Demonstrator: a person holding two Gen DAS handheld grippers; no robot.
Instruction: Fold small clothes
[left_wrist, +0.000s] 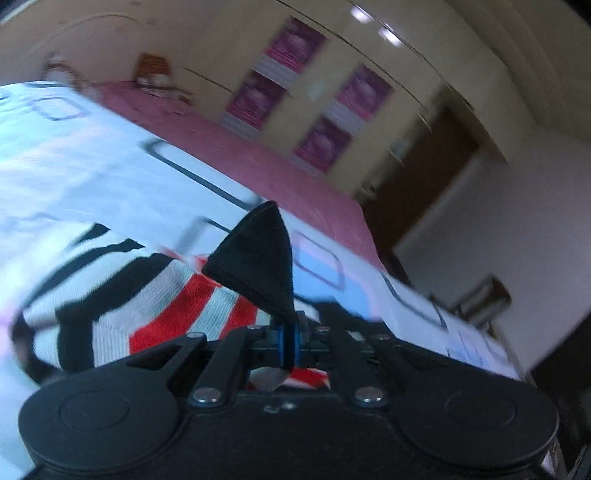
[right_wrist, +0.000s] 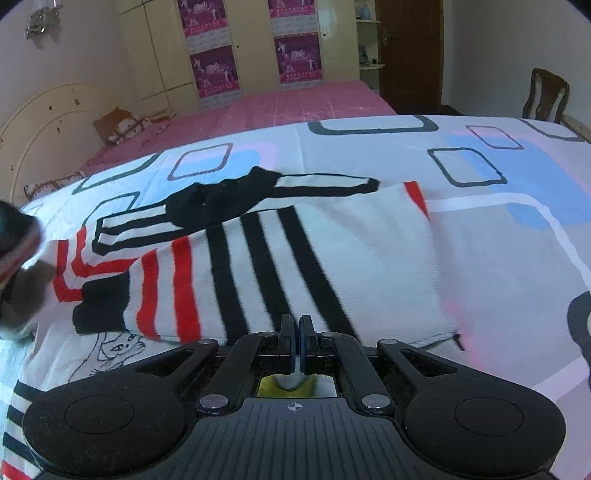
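Observation:
A small white knit sweater (right_wrist: 332, 258) with black and red stripes lies on the patterned bedsheet (right_wrist: 517, 229), partly folded, with a black-edged sleeve laid across its top. My left gripper (left_wrist: 287, 332) is shut on a black corner (left_wrist: 258, 254) of the sweater and holds it raised, the striped body (left_wrist: 155, 310) hanging to the left. My right gripper (right_wrist: 297, 332) is shut at the sweater's near hem, with pale fabric showing between the jaws. The left hand and gripper (right_wrist: 18, 258) show blurred at the left edge of the right wrist view.
The sheet covers a bed with a pink cover (right_wrist: 295, 103) beyond it. A headboard (right_wrist: 44, 122) and a pillow (right_wrist: 122, 125) stand at the far left. A wardrobe (right_wrist: 240, 48), a door (right_wrist: 410, 48) and a wooden chair (right_wrist: 546, 96) line the back.

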